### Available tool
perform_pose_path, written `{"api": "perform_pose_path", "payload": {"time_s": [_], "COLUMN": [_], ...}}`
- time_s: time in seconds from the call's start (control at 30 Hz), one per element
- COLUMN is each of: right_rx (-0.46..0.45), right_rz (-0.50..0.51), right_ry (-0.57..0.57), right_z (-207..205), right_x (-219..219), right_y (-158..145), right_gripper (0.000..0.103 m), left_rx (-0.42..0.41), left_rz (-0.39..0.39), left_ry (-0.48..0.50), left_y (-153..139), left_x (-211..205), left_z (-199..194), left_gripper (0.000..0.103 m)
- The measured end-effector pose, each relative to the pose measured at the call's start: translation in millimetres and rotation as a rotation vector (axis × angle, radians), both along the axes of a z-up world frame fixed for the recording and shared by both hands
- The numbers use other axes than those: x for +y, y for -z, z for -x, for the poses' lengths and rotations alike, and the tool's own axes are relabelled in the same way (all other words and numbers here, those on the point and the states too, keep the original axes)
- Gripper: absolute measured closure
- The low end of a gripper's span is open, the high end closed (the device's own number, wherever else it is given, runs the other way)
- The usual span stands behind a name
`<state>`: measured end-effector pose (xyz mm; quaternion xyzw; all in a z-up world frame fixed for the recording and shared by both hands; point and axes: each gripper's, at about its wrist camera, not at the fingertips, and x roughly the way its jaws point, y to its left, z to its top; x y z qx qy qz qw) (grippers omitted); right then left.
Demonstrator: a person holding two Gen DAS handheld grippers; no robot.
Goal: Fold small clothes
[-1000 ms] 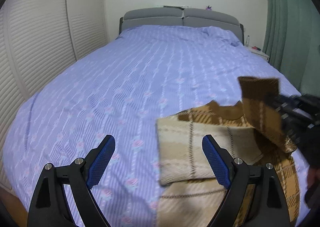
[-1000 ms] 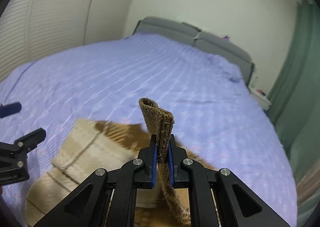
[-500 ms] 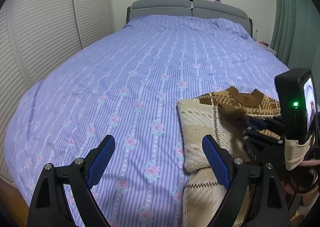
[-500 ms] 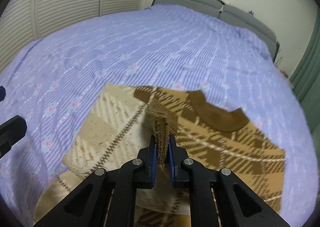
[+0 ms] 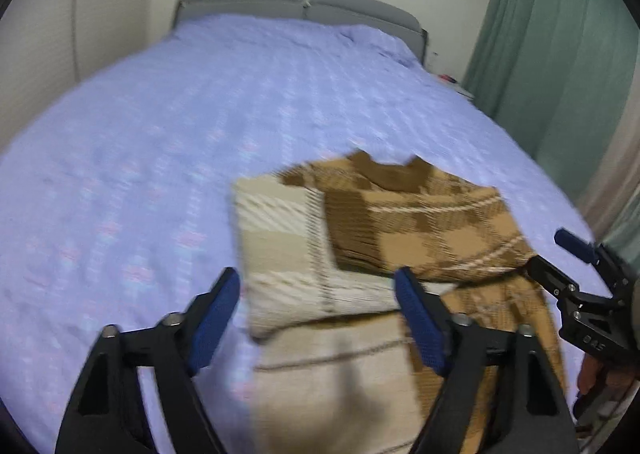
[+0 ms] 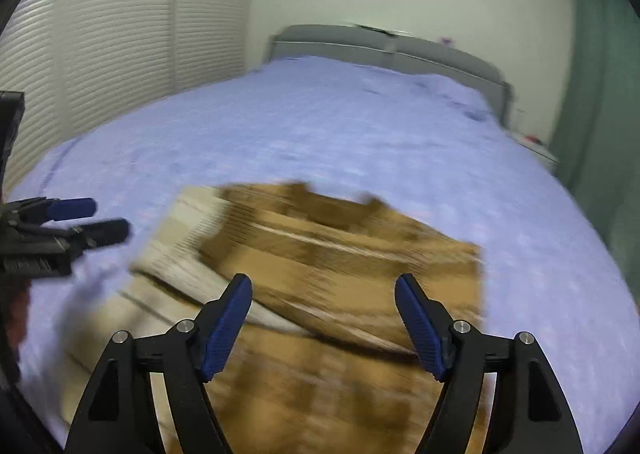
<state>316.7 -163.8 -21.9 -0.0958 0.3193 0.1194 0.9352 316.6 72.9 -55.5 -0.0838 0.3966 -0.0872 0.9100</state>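
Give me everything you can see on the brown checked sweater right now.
The sweater is a knit in tan, dark brown and cream checks with pale stripes and a dark brown collar at its far edge. It lies flat on the lilac bedspread, both sleeves or sides folded inward: a cream panel on the left, a brown one overlapping it from the right. Nothing grips it; the left gripper and right gripper hang above its near part, jaws wide open. Motion blur hides finer detail.
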Motion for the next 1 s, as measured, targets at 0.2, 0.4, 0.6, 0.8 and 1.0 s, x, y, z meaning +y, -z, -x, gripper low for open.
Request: {"api": "perform_pose_path", "payload": {"time_s": [0.2,0.4,0.6,0.8,1.0], "right_rx": [0.082,0.127,0.163,0.170,0.147], "right_rz": [0.022,-0.046,-0.082,-0.076,-0.107], "right_ry": [0.166,0.219,0.227,0.219,0.286], "right_z": [-12.3,-21.4,-32.7,-46.4,-47.3], "right_x": [-81.2,-112.5,-121.9,-121.0,-147.1], "right_y": [26.1,51.1,72.3,77.9,67.3], "right_gripper": [0.029,0.029,0.029,0.030,0.031], "left_rx": [0.100,0.156,0.151,0.131,0.080], "left_rz": [0.120,0.180,0.182,0.162,0.103], "left_ry": [0.003,-0.058,-0.115,-0.106,-0.085], "left_y": [31.4,54.2,63.5,61.9,56.0], "left_x": [-24.5,-30.1,-34.3,-36.7,-35.0], "left_z": [-29.8,-54.8,-70.6,-79.2,-69.3], "left_gripper": [0.053,0.054,0.053,0.092,0.092]}}
